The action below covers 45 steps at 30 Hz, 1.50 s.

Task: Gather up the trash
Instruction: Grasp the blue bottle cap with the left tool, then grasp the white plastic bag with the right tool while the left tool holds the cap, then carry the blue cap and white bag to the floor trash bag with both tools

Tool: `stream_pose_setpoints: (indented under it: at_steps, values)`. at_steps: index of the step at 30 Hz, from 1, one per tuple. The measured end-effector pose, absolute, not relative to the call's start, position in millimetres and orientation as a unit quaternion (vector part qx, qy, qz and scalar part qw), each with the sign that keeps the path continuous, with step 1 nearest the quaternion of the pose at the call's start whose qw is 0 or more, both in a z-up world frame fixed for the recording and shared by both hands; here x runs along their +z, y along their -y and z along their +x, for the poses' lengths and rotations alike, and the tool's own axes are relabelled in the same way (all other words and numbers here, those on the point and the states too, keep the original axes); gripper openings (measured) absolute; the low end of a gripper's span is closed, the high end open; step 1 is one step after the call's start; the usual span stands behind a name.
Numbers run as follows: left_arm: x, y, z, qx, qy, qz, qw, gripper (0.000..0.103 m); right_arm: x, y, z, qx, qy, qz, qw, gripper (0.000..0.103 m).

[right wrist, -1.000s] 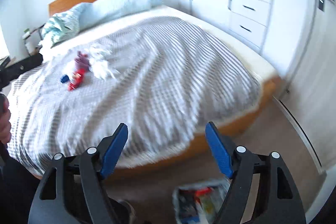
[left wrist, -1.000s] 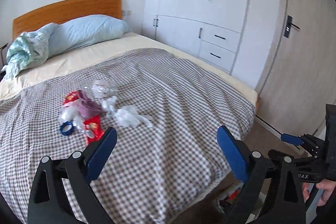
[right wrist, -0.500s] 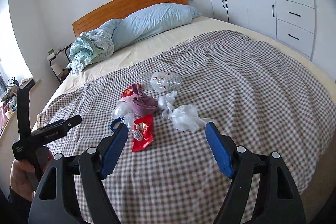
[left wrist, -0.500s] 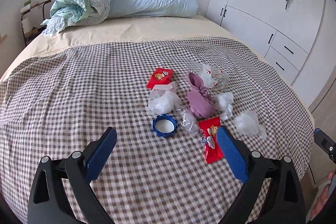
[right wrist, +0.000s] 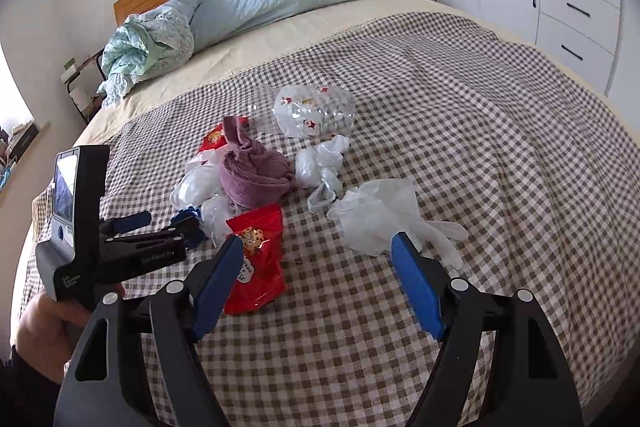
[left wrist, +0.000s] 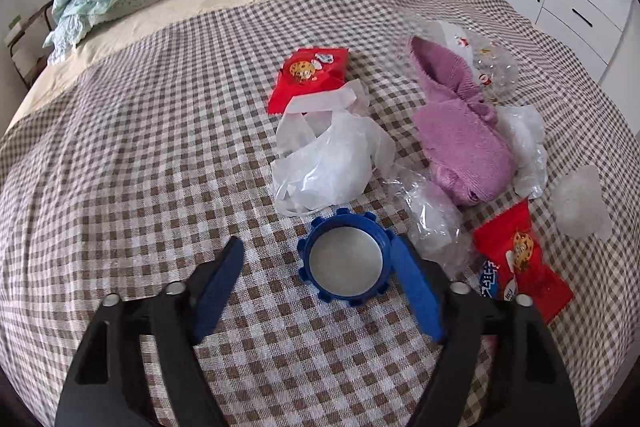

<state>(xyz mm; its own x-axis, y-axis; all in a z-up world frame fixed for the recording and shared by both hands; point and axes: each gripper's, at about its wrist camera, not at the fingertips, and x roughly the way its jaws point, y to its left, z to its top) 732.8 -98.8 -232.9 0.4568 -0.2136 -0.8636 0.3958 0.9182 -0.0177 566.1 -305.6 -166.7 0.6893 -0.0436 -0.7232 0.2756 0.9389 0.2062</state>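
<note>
While my left gripper tips down at the bed, left wrist view: blue lid lies flat, open side up, between my fingers but off centre, its rim touching or just beside the right finger, well apart from the left one. Fingers closing, not yet clamped. Round, so no long axis.

Right wrist view: right gripper, fingers wide apart, empty, hangs near the red wrapper and clear glove. Left gripper sits on the lid, plainly nearer.
</note>
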Motion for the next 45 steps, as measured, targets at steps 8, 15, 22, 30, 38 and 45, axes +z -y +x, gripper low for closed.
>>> stream_pose_setpoints:
  at_steps: [8,15,22,30,38,45]
  values:
    - [-232.0,88.6,711.5,-0.201,-0.496,0.086,0.84,0.013,-177.5,349.2,566.9,-0.121,-0.382,0.187,0.897,0.073]
    - [-195.6,40.1,689.8,-0.186,-0.485,-0.016,0.855,0.012,-206.7,378.7,587.0,-0.102,-0.415,0.247,0.87,0.073]
    - [-162.7,11.5,649.7,-0.185,-0.451,-0.074,0.87,0.012,-235.0,382.9,616.5,-0.067,-0.465,0.269,0.841,0.064]
    - [-161.0,18.2,625.0,-0.17,-0.445,-0.048,0.878,0.012,-195.4,343.3,613.3,-0.033,-0.43,0.212,0.877,0.006]
    - [-162.0,10.9,603.6,-0.126,-0.435,-0.038,0.89,0.012,-172.8,327.5,599.3,-0.029,-0.407,0.173,0.896,0.005]
    - [-152.7,2.4,540.3,-0.084,-0.396,-0.027,0.914,0.012,-150.4,302.1,546.7,-0.004,-0.369,0.168,0.914,0.005]
